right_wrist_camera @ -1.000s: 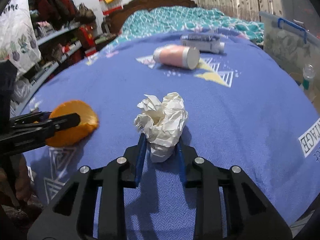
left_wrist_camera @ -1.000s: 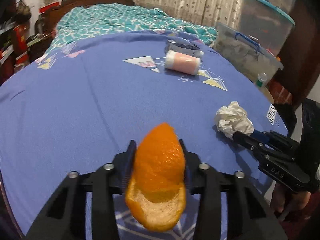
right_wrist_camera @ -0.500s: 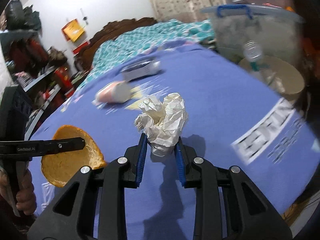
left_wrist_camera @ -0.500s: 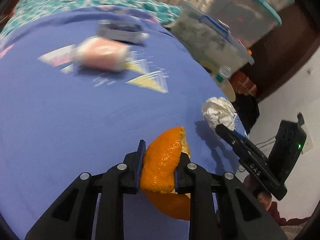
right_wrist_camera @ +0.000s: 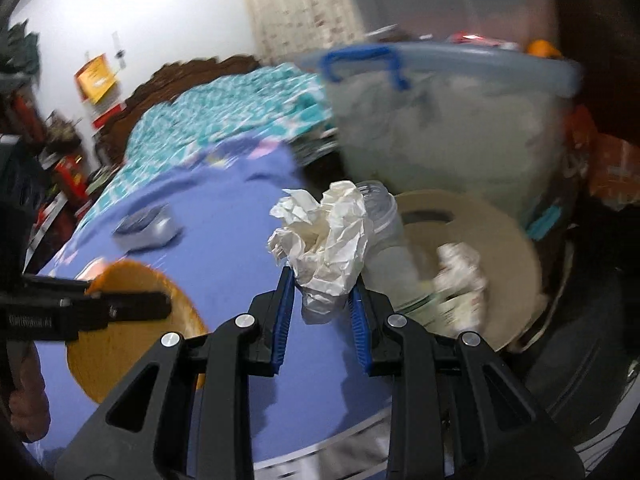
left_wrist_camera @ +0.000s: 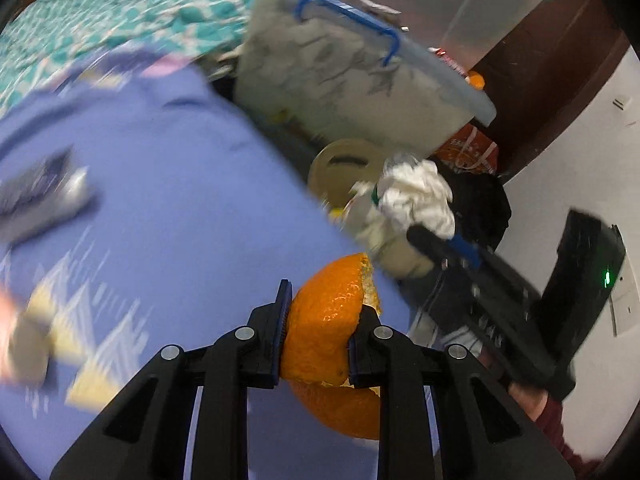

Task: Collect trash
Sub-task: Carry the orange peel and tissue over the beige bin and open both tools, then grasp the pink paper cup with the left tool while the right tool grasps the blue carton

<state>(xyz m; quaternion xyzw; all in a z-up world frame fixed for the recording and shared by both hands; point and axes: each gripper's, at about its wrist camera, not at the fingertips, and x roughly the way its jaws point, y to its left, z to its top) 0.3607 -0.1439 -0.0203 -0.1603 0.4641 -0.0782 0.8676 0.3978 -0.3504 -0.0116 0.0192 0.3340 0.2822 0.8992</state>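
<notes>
the left gripper (left_wrist_camera: pixel 316 336) is clamped on a curved piece of orange peel (left_wrist_camera: pixel 330 320), held in the air above the edge of the purple-blue patterned bedspread (left_wrist_camera: pixel 160 200). the right gripper (right_wrist_camera: pixel 322 308) pinches a crumpled ball of white paper (right_wrist_camera: pixel 324 240) between its blue-lined fingers (right_wrist_camera: pixel 284 320), out past the bed's edge, above a round beige bin (right_wrist_camera: pixel 500 248) with a clear plastic bottle (right_wrist_camera: pixel 384 232) in it. behind stands a translucent storage tub with a blue handle (right_wrist_camera: pixel 440 120).

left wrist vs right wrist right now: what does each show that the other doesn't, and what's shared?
Left wrist only: the black device with a green light.

Right wrist only: the carved dark wooden headboard and the yellow wall sign.

Both: left gripper shut on the orange peel, right gripper shut on the crumpled white paper, the blue bedsheet, the clear blue-handled storage bin.
</notes>
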